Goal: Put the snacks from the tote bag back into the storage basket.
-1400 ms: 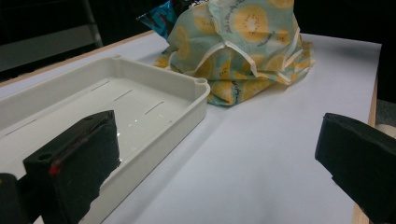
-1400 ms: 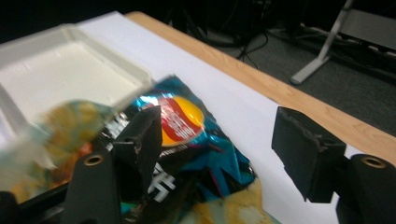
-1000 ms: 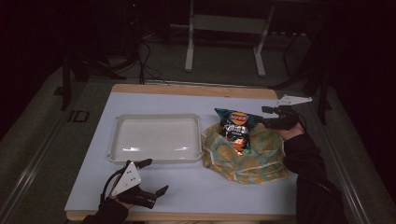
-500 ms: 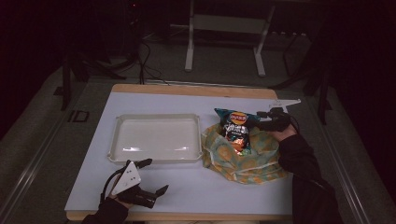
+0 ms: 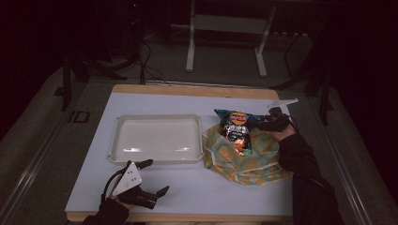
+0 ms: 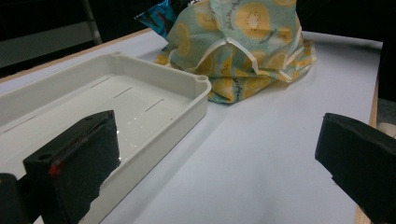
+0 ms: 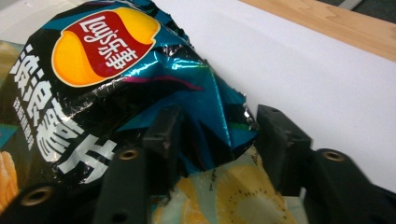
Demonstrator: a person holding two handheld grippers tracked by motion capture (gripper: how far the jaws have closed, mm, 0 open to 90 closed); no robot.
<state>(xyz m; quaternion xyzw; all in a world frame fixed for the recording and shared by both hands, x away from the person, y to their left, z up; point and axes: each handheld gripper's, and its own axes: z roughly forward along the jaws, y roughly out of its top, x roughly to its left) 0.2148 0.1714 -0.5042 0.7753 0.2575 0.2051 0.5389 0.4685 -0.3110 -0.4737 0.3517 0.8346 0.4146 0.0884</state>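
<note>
Right gripper [image 7: 210, 135] was closing on the crisp bag's [image 7: 116, 84] corner, pads not pressing
Bag sat atop the fruit-print cloth bag [image 5: 244, 157] on the white table [image 5: 225, 197]; left gripper [image 5: 149, 177] rested wide open beside the tray [image 5: 157, 138], dark room around

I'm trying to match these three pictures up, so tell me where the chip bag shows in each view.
High view: the chip bag lies right of centre, on the fruit-print cloth bag.
Left gripper view: a blue corner of it peeks out at the top, behind the cloth bag.
Right gripper view: it covers the upper left, one corner between the right gripper jaws.
Shared landmark: the cloth bag.
</note>
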